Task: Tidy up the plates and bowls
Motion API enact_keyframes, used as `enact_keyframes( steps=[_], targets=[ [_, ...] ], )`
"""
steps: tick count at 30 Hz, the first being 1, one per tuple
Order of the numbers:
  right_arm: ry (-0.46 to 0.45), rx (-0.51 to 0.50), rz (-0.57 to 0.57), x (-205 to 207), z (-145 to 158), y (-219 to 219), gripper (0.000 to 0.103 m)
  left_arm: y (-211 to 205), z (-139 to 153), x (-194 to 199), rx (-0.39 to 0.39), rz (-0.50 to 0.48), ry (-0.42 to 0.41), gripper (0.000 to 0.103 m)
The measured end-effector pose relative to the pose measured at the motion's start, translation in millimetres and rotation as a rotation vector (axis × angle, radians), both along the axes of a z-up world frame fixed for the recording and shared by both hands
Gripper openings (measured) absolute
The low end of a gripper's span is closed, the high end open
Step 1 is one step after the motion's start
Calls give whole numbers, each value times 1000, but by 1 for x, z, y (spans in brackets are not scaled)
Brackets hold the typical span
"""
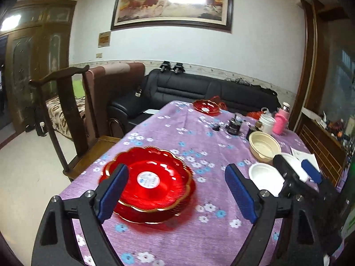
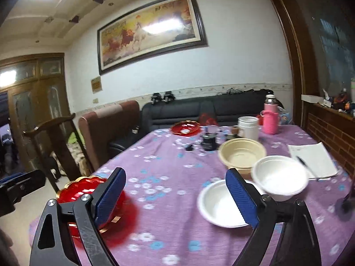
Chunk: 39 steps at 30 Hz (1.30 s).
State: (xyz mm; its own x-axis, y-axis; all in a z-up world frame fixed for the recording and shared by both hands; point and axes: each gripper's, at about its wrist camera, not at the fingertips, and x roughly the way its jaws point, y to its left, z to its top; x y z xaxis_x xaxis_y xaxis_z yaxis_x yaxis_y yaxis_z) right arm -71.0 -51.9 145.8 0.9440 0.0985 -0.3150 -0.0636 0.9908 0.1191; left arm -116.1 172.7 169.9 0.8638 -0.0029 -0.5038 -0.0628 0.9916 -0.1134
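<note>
A stack of red gold-rimmed plates (image 1: 155, 181) lies on the purple flowered tablecloth (image 1: 199, 239), near the left edge. My left gripper (image 1: 177, 190) is open just above and behind it, holding nothing. My right gripper (image 2: 175, 197) is open and empty above the cloth; in the left wrist view it shows at the right (image 1: 297, 166). Two white bowls sit before it, one low (image 2: 219, 204), one further right (image 2: 281, 181). A cream bowl (image 2: 241, 155) stands behind them. Another red plate (image 2: 186, 128) sits at the far end. The red stack shows in the right wrist view (image 2: 88, 190).
A pink flask (image 2: 270, 119), a white jar (image 2: 248, 127), a dark small pot (image 2: 208, 141) and papers with a pen (image 2: 310, 159) crowd the far right. A wooden chair (image 1: 66, 115) stands at the left edge. A black sofa (image 1: 199, 88) lies behind.
</note>
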Motion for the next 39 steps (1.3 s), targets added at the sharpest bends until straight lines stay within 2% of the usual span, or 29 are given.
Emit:
enact_keyframes(
  steps=[5, 12, 19, 22, 27, 33, 39],
  targets=[
    [48, -11, -26, 4, -5, -32, 94, -32, -5, 8, 18, -46, 39, 88],
    [95, -25, -86, 5, -24, -65, 94, -76, -10, 10, 65, -135, 52, 88],
    [72, 10, -192, 4, -41, -99, 94, -104, -19, 15, 89, -171, 89, 88],
    [70, 11, -278, 5, -50, -114, 94, -113, -22, 21, 88, -172, 100, 88],
    [95, 63, -336, 12, -52, -136, 94, -127, -29, 34, 57, -183, 114, 88],
    [193, 142, -304, 24, -64, -148, 94, -140, -44, 51, 44, -201, 148, 88],
    [242, 131, -264, 31, -72, -141, 89, -135, -52, 61, 22, -189, 161, 88]
  ],
)
